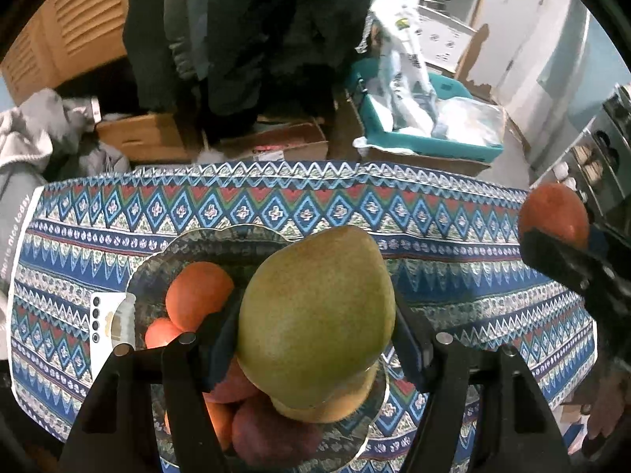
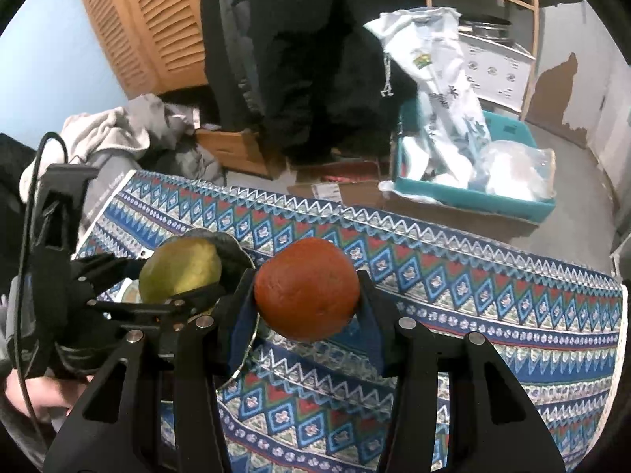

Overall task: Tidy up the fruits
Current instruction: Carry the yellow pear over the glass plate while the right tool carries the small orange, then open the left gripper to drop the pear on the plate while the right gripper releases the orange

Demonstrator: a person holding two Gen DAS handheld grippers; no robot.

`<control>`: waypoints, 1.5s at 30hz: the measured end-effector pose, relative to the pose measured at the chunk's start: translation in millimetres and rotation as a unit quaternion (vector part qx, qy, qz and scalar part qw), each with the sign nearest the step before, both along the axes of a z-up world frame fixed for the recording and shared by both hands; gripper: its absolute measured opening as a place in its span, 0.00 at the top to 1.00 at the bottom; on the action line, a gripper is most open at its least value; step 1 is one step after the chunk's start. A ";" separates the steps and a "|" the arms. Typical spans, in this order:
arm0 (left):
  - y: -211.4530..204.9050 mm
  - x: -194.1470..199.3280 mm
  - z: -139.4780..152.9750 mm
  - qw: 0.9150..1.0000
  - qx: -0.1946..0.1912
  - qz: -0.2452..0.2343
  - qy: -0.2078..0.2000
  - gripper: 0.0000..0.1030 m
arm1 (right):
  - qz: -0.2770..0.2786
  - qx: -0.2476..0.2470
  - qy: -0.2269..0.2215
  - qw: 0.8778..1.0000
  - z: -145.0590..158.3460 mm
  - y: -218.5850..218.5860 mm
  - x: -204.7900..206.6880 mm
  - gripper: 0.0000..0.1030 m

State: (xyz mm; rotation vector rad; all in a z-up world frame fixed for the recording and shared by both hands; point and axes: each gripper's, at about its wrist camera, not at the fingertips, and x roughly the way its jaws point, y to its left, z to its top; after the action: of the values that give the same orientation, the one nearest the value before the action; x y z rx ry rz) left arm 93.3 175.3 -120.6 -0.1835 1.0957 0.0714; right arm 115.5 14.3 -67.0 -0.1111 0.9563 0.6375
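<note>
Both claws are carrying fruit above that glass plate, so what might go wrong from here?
The plate already holds several fruits, so the big green pear in the left gripper may find no flat spot and roll off onto the tablecloth. The right gripper pinches a round orange fruit that could slip. With both grippers close together, they might bump each other.

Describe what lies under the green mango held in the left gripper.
Under the mango sits a glass plate on the patterned cloth, holding orange fruits and reddish fruits. The mango and left gripper cover the plate's middle, so more fruit may be hidden.
</note>
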 end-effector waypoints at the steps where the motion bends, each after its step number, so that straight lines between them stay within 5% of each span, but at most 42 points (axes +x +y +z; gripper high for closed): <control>1: 2.8 2.5 -3.6 1.000 -0.002 0.004 0.005 0.32 | 0.002 -0.001 0.002 1.000 -1.4 2.6 0.6 0.54; 13: 25.1 14.3 -40.5 0.998 -0.023 0.030 0.054 0.34 | 0.013 -0.010 0.018 1.000 -16.2 22.0 6.0 0.54; 31: 92.7 -43.3 -5.1 0.993 -0.033 0.105 0.035 0.36 | 0.077 -0.021 0.047 0.996 -36.6 90.3 -19.0 0.54; 45: 140.7 -94.9 -4.0 0.986 -0.042 0.157 0.034 0.31 | 0.119 -0.040 0.078 0.989 -58.1 144.3 -36.1 0.53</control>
State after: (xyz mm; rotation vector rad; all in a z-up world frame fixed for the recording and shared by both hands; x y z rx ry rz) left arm -1.6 316.0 -124.6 -0.4312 1.1315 0.3157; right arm 79.4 158.7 -125.1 -0.2528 1.1295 0.8372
